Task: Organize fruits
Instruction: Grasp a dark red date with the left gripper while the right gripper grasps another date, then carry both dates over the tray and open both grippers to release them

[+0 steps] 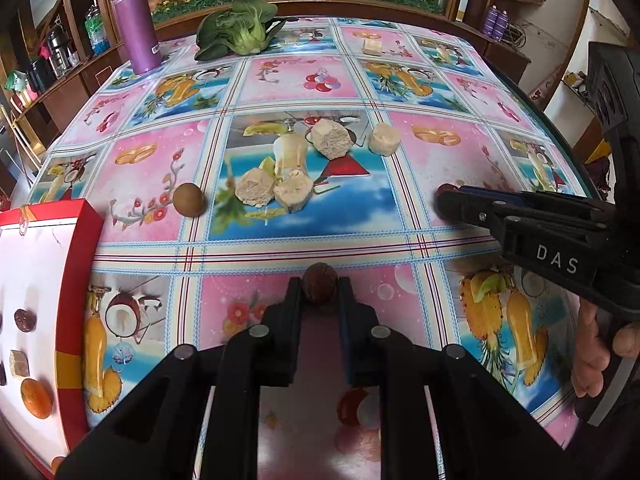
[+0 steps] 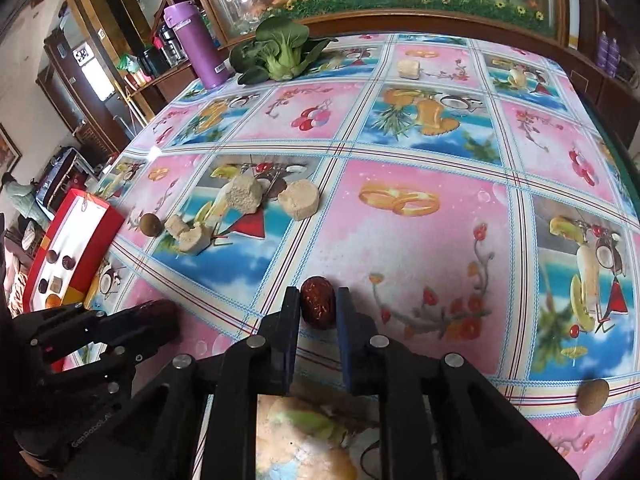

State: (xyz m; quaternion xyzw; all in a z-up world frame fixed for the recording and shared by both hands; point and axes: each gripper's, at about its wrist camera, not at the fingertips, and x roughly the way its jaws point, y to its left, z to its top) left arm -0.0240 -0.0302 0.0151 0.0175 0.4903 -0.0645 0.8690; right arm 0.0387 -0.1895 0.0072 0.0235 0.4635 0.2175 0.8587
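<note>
My left gripper (image 1: 320, 285) is shut on a small round brown fruit (image 1: 319, 294) just above the patterned tablecloth. My right gripper (image 2: 318, 294) is shut on a wrinkled red date (image 2: 317, 308) low over the cloth. In the left wrist view it (image 1: 445, 202) reaches in from the right with a bit of red showing at its tip. A red-rimmed white box (image 1: 76, 248) at the left holds dates, a beige cube and a small orange. Another brown fruit (image 1: 189, 199) lies near the box, and a third (image 2: 594, 397) sits at the right.
Several beige crumbly chunks (image 1: 332, 139) lie mid-table, with one more (image 1: 372, 46) far back. A bok choy (image 1: 240, 28) and a purple bottle (image 1: 136, 20) stand at the far edge. Wooden cabinets surround the table. A hand (image 1: 592, 356) holds the right gripper.
</note>
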